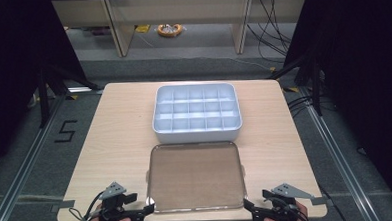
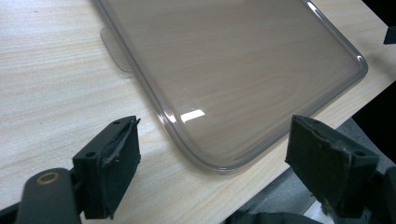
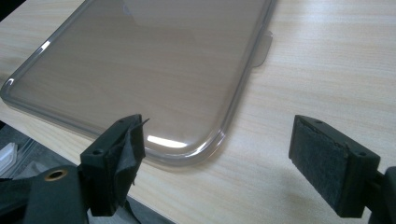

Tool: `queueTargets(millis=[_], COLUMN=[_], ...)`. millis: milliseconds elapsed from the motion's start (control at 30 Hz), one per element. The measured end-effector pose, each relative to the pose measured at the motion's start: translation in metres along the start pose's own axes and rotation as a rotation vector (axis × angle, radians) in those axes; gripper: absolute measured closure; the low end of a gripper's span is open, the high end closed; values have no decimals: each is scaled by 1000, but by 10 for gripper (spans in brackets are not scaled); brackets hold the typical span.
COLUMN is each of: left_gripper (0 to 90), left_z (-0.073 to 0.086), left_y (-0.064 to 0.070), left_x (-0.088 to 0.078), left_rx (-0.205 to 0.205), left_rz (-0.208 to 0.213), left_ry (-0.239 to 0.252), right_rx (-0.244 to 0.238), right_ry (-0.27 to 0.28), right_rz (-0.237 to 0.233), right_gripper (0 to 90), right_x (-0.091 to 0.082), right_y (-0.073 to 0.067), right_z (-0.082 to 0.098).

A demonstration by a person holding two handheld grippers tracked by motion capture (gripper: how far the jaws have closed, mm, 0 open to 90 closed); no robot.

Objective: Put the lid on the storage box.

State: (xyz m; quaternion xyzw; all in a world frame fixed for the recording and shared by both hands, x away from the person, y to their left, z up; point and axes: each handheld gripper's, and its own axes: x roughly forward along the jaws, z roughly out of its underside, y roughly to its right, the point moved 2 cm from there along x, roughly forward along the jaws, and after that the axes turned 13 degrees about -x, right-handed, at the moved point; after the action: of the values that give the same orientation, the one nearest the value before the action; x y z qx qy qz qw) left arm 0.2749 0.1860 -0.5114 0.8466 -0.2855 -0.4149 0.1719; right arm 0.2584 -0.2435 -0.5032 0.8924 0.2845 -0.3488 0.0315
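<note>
Clear lid (image 1: 195, 176) flat at table (image 1: 115, 139) near edge, corners free.

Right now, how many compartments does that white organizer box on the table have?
15, in a grid of three rows by five columns inside the white organizer box, which sits at the table's far middle beyond the clear lid. None look hidden.

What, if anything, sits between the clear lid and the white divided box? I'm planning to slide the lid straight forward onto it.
Nothing visible does. Bare wooden table lies between the clear lid and the white divided box just beyond it. The left gripper and right gripper, both open, sit at the lid's near corners, not in the path.
</note>
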Motion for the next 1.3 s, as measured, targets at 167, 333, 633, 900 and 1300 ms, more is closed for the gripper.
queueTargets(millis=[167,333,633,900,1300], left_gripper=[174,181,178,170,321], left_z=[0,1,2,2,0], left_y=[0,0,3,4,0], left_x=[0,1,3,4,8], left_rx=[9,3,-3,-1,-36], left_rz=[-1,7,32,45,21], left_ry=[-14,-16,-21,-25,-32], right_rx=[-36,-18,-1,3,69], right_ry=[3,6,7,7,49], right_rz=[13,-11,-30,-39,-79], right_gripper=[198,202,202,199,246], right_x=[3,2,4,6,18], right_y=[4,4,3,4,12], right_z=[1,1,1,1,-11])
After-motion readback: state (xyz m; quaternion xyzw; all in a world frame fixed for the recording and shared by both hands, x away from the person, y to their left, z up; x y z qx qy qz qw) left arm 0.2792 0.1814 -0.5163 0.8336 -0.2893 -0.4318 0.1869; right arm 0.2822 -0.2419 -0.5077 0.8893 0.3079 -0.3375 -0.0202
